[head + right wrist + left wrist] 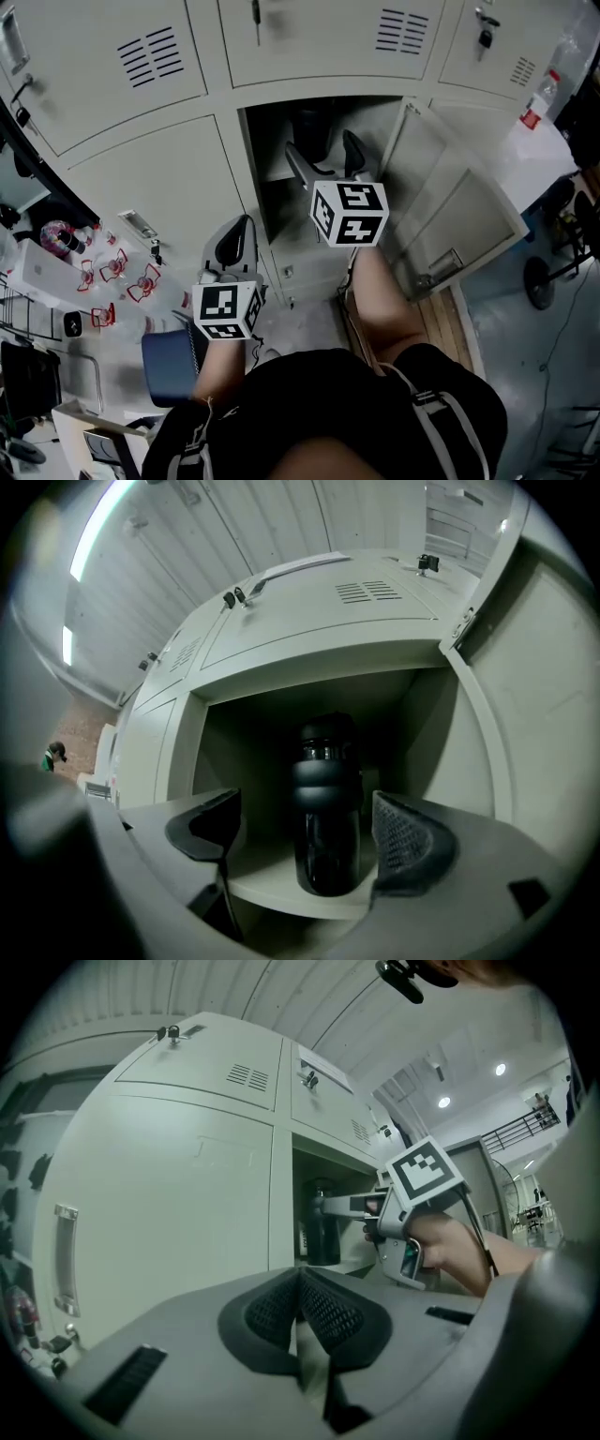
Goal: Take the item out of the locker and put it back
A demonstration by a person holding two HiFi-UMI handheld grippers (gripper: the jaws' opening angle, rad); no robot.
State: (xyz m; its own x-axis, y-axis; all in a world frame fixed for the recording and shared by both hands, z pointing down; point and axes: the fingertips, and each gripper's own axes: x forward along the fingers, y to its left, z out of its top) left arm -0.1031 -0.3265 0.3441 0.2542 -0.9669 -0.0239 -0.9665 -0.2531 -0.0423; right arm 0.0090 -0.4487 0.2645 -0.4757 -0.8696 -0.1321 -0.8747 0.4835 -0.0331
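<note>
A black bottle (326,803) stands upright on the shelf (272,883) of the open locker; the head view shows the bottle (311,136) deep in the dark compartment. My right gripper (307,827) is open at the front of the shelf, its jaws one on each side of the bottle and clear of it. In the head view the right gripper (323,155) reaches into the locker mouth. My left gripper (302,1302) is shut with nothing in it, its pads pressed together. The left gripper (239,239) hangs low in front of the closed door to the left.
The locker door (450,206) swings open to the right. Closed lockers (141,66) fill the wall above and to the left. A blue seat (169,366) and a table with red items (112,272) stand at the left. A wooden board (441,319) lies on the floor.
</note>
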